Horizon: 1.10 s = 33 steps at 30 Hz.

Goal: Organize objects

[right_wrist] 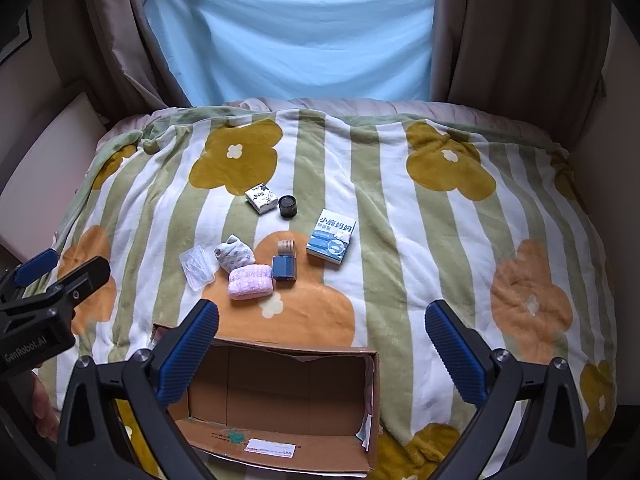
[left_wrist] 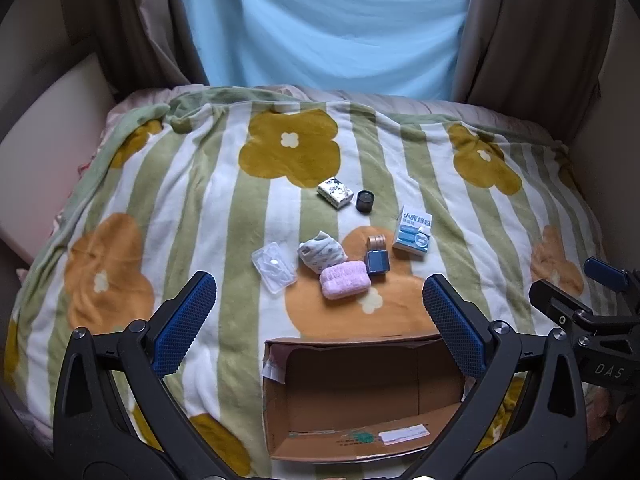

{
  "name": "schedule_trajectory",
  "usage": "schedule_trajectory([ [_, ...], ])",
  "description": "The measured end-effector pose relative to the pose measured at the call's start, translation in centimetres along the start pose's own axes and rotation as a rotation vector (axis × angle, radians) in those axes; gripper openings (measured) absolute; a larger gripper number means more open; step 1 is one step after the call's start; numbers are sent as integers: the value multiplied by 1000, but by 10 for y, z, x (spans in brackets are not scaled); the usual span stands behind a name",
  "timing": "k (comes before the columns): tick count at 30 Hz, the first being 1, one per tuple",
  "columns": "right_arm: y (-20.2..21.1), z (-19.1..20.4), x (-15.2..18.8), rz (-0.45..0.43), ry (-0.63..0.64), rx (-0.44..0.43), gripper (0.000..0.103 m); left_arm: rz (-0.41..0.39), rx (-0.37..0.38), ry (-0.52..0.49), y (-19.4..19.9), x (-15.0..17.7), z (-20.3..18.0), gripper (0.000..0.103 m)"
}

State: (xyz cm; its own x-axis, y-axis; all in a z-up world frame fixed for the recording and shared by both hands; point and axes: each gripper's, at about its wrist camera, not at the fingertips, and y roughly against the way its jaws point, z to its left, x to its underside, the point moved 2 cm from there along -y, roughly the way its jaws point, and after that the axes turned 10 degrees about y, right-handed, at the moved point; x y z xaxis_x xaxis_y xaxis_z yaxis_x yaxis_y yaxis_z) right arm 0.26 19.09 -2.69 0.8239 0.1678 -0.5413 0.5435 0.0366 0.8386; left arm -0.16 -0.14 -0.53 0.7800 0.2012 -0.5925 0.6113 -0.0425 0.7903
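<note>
- Your left gripper [left_wrist: 316,328] and right gripper [right_wrist: 322,350] both hang spread wide above the open cardboard box [left_wrist: 276,400], nothing between their fingers.
- The box's upright walls are the nearest obstacle.
- Beyond, the pink towel [left_wrist: 345,280], patterned cloth [left_wrist: 322,254] and blue box [left_wrist: 377,262] touch, leaving no gap.
- Bare blanket [left_wrist: 160,200] lies wide either side.

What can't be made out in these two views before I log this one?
- Cardboard box: near end cut off by the bottom edge, left wrist view; the left tool covers its right wall.
- Clear plastic case: contents too small, both views.
- Dark blue box: label too small.
- Right tool: covers the box's left corner, right wrist view.
</note>
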Motion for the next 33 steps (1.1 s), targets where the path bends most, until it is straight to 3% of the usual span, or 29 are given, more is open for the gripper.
schedule_trajectory([
  [15,-1,2,0,1,-3,-3,102,23,44,37,-1,-8,3,103],
  [33,3,4,1,-6,-4,-10,102,59,38,25,-5,-1,10,103],
])
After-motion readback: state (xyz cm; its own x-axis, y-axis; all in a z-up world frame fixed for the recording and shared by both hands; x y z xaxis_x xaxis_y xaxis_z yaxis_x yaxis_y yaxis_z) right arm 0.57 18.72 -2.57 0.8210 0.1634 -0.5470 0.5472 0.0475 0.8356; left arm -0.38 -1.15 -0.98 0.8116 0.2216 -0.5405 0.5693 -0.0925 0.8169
